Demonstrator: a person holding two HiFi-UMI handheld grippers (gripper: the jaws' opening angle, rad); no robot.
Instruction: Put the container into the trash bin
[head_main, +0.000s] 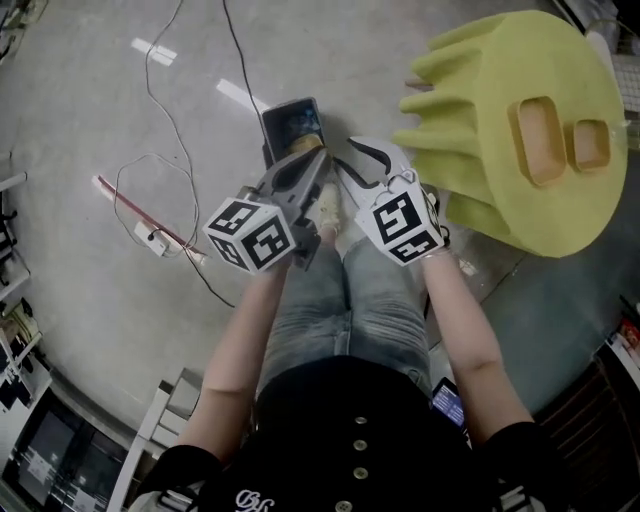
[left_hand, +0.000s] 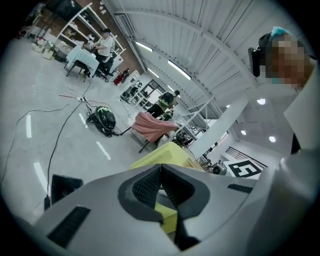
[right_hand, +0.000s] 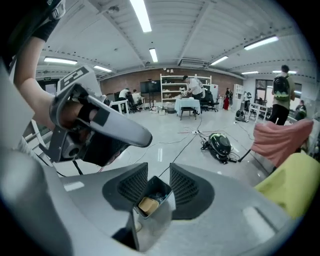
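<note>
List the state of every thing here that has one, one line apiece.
left gripper: shut, nothing between its jaws
right gripper: open, holding nothing
trash bin: upright on the floor, top open
container: lying inside the trash bin

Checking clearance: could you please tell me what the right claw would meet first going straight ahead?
Likely the dark square trash bin, framed within the open right claw; depth is unclear.
</note>
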